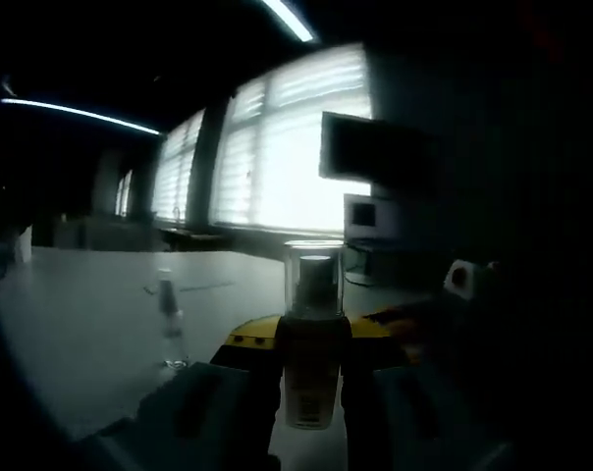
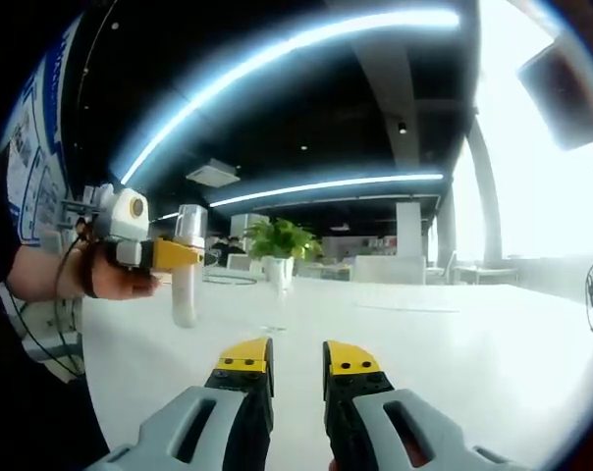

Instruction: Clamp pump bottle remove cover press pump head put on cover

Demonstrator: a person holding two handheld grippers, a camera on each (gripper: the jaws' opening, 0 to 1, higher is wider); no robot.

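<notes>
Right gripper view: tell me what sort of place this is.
Probably an open-plan office or meeting area. A large white table runs under long ceiling light strips, with a potted plant on it, big blind-covered windows, and a monitor.

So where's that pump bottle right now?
The pump bottle is clamped upright in the left claw, lifted off the white table. In the right gripper view it hangs at the left, with a potted plant behind it.

Pump bottle [image 1: 310, 378] looks pale, smooth plastic under a clear glossy cover [image 1: 314, 278]; the white surface [image 2: 454, 343] gleams smooth, and the right gripper [image 2: 298, 365] shows matt grey and yellow plastic.
</notes>
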